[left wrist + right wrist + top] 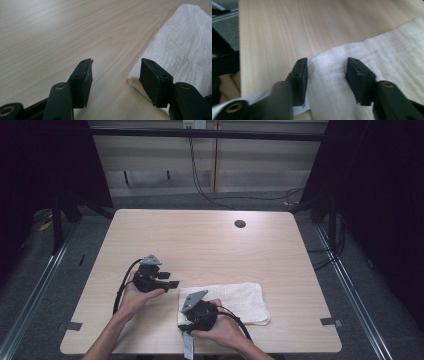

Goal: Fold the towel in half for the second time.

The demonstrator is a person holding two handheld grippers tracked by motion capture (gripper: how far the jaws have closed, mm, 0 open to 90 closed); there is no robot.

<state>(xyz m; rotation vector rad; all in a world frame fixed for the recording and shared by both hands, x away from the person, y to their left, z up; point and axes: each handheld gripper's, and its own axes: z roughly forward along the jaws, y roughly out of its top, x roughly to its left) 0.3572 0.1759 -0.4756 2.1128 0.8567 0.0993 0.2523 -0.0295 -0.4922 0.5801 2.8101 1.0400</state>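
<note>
Both grippers at the near side of the table, by a folded white towel.

We see the table point(200, 235) bearing the towel point(245, 300) near its near edge, right of centre. Our left hand point(134, 296) reaches in from the near left, holding the left gripper point(172, 283) with jaws spread, pointing right, one jaw at the towel's corner. Our right hand point(222, 330) comes from the near edge; the right gripper point(325, 75) stands released, its jaws apart on either side of a raised fold at the towel's left end.
</note>
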